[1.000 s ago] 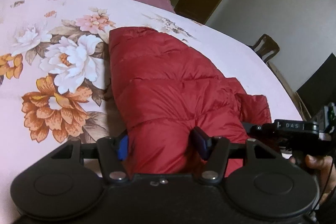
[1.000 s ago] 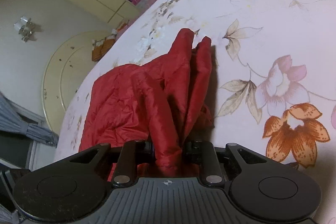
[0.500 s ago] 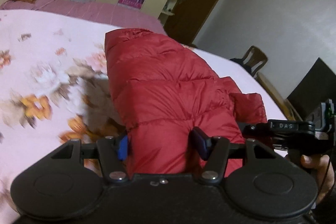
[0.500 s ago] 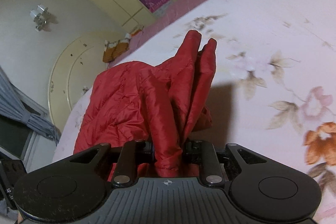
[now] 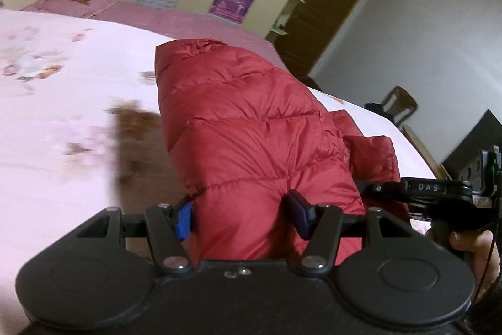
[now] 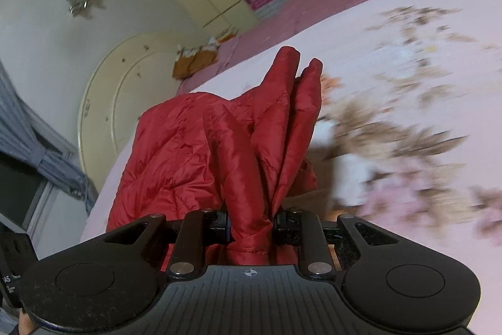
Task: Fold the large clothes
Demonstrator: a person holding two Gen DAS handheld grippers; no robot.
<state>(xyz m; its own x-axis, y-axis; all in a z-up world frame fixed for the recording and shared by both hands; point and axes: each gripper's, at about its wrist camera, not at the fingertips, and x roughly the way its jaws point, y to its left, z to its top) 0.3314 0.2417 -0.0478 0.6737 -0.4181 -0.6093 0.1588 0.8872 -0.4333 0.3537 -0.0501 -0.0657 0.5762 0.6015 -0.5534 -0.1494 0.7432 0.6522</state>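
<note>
Over the pink bed sheet (image 5: 78,121) with its flower print, a red puffy jacket (image 5: 251,131) hangs in the air between two grippers. The left gripper (image 5: 243,217) holds a fat, padded part of the jacket, and its blue pads press into the cloth on both sides, so the jaws are closed on the jacket though they stand quite wide. The right gripper (image 6: 251,229) pinches a thin bunch of the same jacket (image 6: 219,153), with its jaws nearly together and tight on the cloth. In the left wrist view the right gripper shows at the right edge, with a hand (image 5: 470,253) around its handle, so the two tools are near each other, side by side. The jacket reaches away from both grippers toward the far side of the bed, and its far end seems lifted off the sheet, though I cannot tell if any part touches. A dark shadow lies on the sheet to the left of the jacket. The sheet looks blurry, which fits a fast carry. I think the step in hand is lifting the near edge of the jacket to bring it over for a fold. The next move needs both grippers to travel together and level, lay the held edge flat on the far part of the jacket, and only then let go.
</note>
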